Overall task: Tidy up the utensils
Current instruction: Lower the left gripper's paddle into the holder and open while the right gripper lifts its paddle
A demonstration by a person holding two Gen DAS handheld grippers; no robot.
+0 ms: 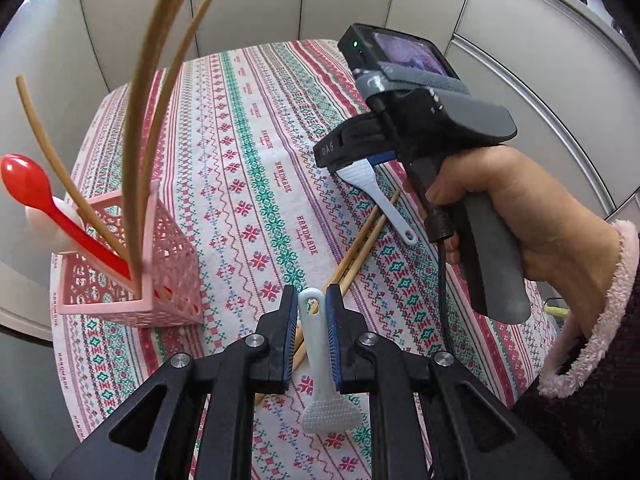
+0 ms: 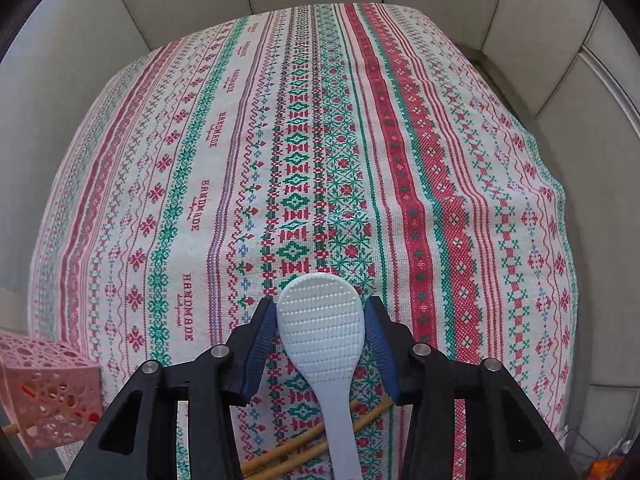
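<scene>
Left view: left gripper (image 1: 312, 312) at 6 o'clock, jaws nearly together and clamped on the thin handle of a white paddle (image 1: 326, 412). The handle's hole end sticks out past the fingertips; the textured head is on the camera side of the pads. Whether this paddle is clear of the cloth (image 1: 248, 140) can't be told.

Pink basket (image 1: 172, 280) at 9 o'clock on the cloth, upright. It holds a red spoon (image 1: 28, 184) leaning out to 9 o'clock and several standing chopsticks (image 1: 136, 160) fanning to 12.

Loose chopsticks (image 1: 360, 236) lie on the cloth just right of centre, running from 6 toward 2 o'clock.

Right gripper (image 1: 356, 164) at 2 o'clock, pointing down, held by a hand (image 1: 520, 216) with a fuzzy pink cuff (image 1: 600, 320). A second paddle (image 1: 384, 204) has its head between those jaws, handle slanting to 4 o'clock over the loose chopsticks.

Right view: right gripper (image 2: 322, 312) at 6 o'clock, jaws part way apart, pads against both edges of the second paddle's head (image 2: 320, 328), gripping it. Its handle runs back to 6 o'clock across the loose chopsticks (image 2: 288, 452). Basket (image 2: 48, 392) at 8 o'clock.
</scene>
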